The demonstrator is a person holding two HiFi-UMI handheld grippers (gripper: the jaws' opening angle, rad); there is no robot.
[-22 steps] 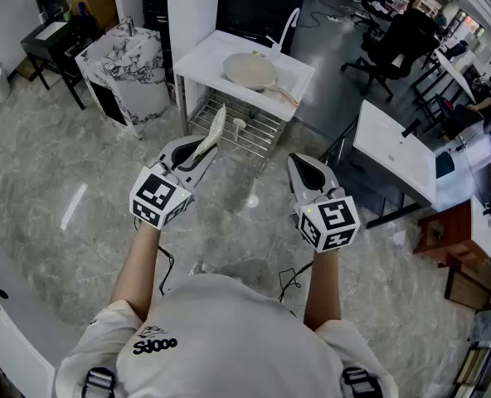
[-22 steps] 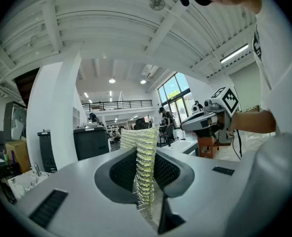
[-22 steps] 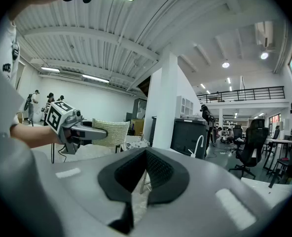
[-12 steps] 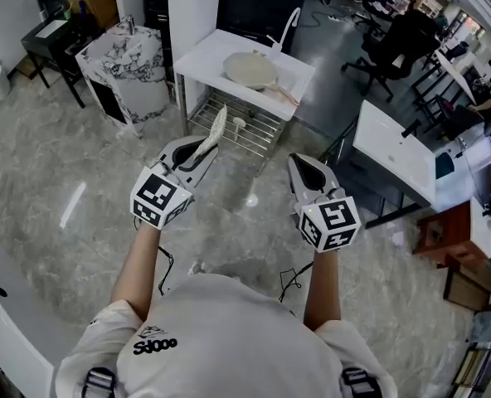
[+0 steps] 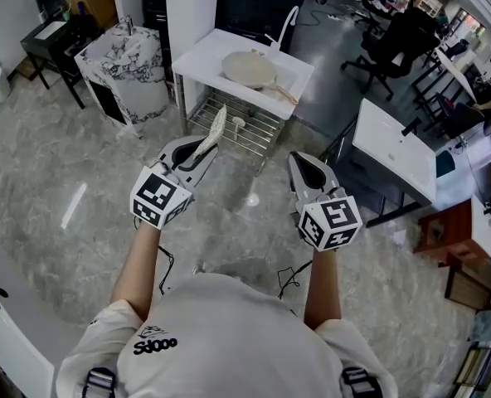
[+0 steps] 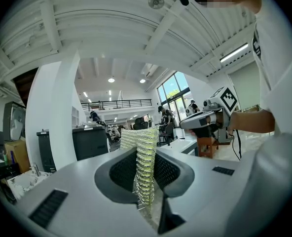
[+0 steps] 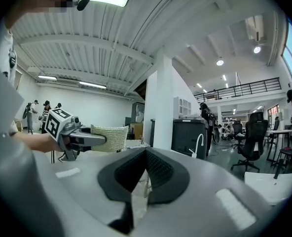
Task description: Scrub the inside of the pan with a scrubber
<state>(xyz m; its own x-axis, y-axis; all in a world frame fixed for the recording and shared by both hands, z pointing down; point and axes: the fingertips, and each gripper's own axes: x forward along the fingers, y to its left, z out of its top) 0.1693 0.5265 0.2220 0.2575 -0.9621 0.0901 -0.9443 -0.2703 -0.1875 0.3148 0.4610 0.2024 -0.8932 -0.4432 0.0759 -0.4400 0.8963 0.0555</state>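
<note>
**Pan is far ahead, scrubber is ready**

The left gripper [image 5: 197, 151] is squeezed shut on the scrubber [image 5: 213, 131]. The scrubber is a pale mesh pad. It stands on its edge between the jaws and sticks out in front. The right gripper [image 5: 307, 169] is closed too, with nothing in it.

The pan [image 5: 249, 68] sits on the white table [image 5: 201, 57], well apart from both grippers. It lies straight ahead, about midway between them. Its round part is a bit nearer the left gripper, the one with the scrubber. Its handle [image 5: 284, 94] points back and to the right, toward the right gripper's side. So I think the right gripper could hold the handle while the left one scrubs. The person has to walk closer first, as neither gripper can reach the pan from here.

The pan is too far off to tell if its inside is dirty.

Next to the pictures from a moment ago, almost nothing is different. Both grippers are in the same places, the scrubber is held the same way, and the pan has not moved. The scrubbing has not begun.
</note>
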